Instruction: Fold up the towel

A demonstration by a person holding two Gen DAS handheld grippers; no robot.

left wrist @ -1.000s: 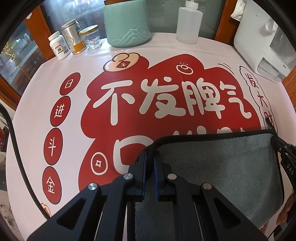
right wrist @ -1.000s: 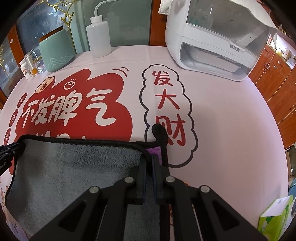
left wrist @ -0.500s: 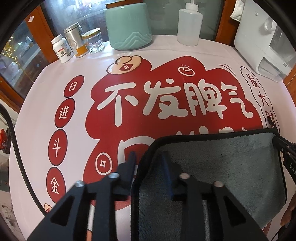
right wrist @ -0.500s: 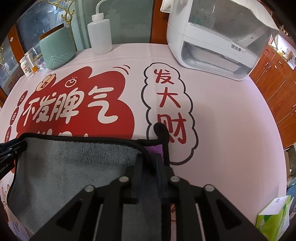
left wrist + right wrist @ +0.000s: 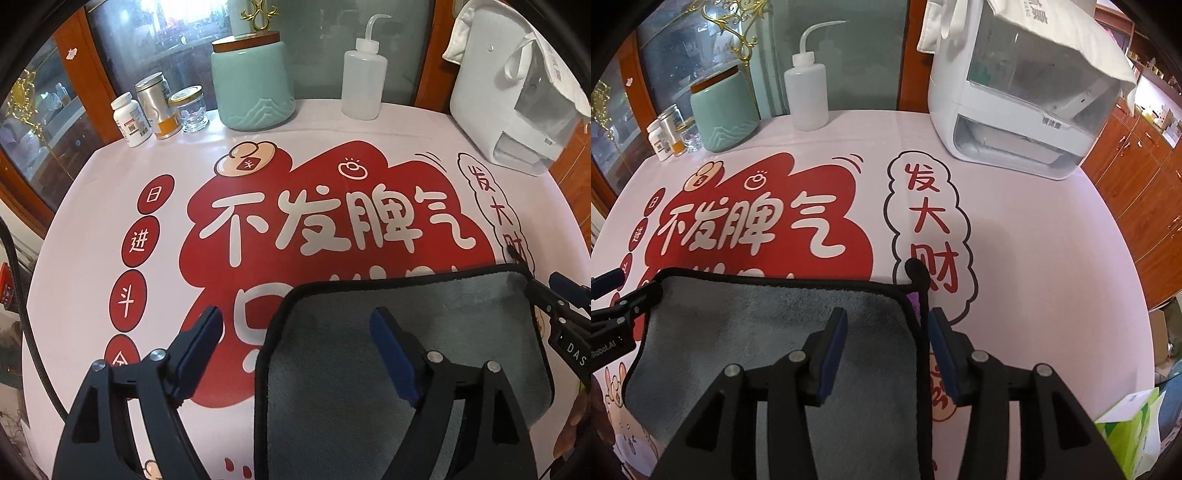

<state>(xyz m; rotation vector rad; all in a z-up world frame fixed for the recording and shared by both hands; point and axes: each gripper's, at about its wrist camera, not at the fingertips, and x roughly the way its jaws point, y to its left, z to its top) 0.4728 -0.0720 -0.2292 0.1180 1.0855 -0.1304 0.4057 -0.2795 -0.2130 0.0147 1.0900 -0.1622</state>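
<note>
We hold a black two-finger left gripper (image 5: 295, 341) with blue pads over a grey plush towel with black stitched edging (image 5: 406, 354), which lies flat on a pale pink tablecloth printed with a big red cloud and white Chinese characters (image 5: 110, 177). The left gripper's fingers are spread wide and grasp nothing: one pad hangs above the printed cloth just outside the towel's left edge, the other above the grey pile, so the edge runs between them. Our black two-finger right gripper (image 5: 886, 339) is likewise wide open and empty, straddling the towel's right edge close to its far right corner, where a small black hanging loop (image 5: 918, 271) pokes out and a sliver of purple fabric (image 5: 911, 300) shows beneath the top layer. That second layer suggests to us the towel is already doubled over once, lying near the front of the table with its far edge straight. The open fingers sitting astride both side edges look like a release after laying the fold down, or readiness to pinch again for another fold; we cannot tell which. Along the table's back stand a pale green ceramic jar with a wooden lid (image 5: 255, 85), a translucent squeeze bottle with a bent spout (image 5: 364, 77) and a white plastic countertop appliance (image 5: 1027, 92), all well apart from the towel.
</note>
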